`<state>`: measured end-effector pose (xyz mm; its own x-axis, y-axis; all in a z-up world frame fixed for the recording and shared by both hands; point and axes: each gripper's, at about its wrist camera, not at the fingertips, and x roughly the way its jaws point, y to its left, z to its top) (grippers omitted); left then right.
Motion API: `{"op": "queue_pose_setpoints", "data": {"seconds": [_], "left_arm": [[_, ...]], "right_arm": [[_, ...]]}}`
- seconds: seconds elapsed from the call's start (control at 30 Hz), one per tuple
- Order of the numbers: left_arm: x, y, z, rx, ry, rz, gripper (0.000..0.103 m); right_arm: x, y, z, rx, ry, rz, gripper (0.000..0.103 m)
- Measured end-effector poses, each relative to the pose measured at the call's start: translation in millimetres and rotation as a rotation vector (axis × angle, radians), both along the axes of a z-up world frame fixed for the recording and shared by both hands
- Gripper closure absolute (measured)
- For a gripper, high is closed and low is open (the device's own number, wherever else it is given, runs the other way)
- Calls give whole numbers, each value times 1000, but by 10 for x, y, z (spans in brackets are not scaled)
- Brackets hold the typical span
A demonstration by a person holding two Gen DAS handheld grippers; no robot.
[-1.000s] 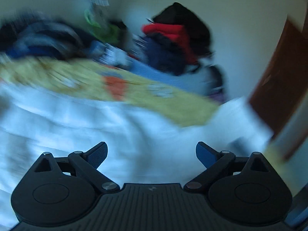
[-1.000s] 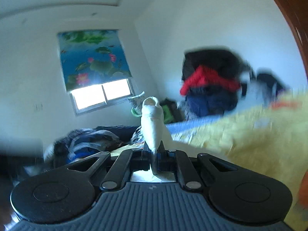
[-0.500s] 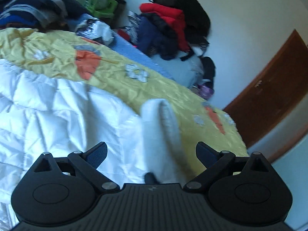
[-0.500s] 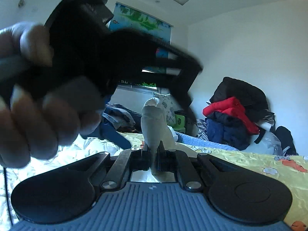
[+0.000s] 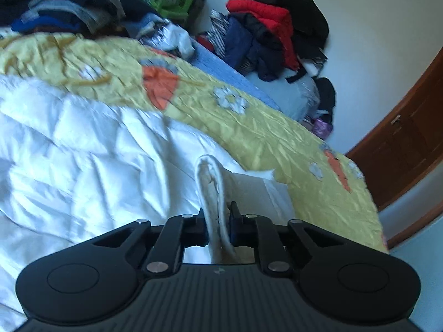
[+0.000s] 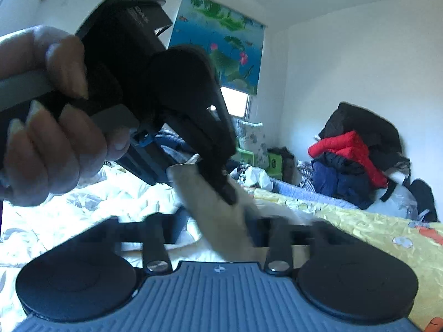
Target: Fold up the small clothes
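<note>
The left tool is squeezing tight on a small cream sock. The sock is sticking up and out from between its two fingers, over the white quilt on the bed. In the right view, the left tool is biting the sock from above, and a hand is holding that tool.

The right tool is opening up right now. The sock is sitting between its fingers, but they look like they are not pressing on it. That part is blurry, so it is hard to be sure.

So the sock is being passed from one tool to the other. To do this well, the left tool should be keeping its tight hold until the right one is all the way off. The right tool should be backing away slowly, so it is not tugging the sock loose. Next it may be good to grab the free end of the sock, so the two ends can be brought together for a neat fold. The sock is soft and floppy, so it could be slipping or twisting. Laying it flat on the quilt, away from the yellow blanket, may be helping.
</note>
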<state>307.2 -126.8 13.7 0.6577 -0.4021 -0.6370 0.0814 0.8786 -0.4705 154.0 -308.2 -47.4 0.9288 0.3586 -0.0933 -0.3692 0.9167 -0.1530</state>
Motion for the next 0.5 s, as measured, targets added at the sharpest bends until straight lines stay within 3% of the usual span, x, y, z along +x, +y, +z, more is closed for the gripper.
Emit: {"op": "queue_pose_setpoints", "data": {"seconds": [0.13, 0.3, 0.5], "left_arm": [[-22, 328, 151, 63, -52, 61, 90], [-84, 993, 209, 99, -62, 185, 90], [-94, 1658, -40, 164, 35, 328, 90]], "right_arm": [[-37, -47, 47, 61, -2, 31, 43], [31, -203, 72, 176, 34, 30, 32], [254, -483, 12, 357, 164, 36, 29]]}}
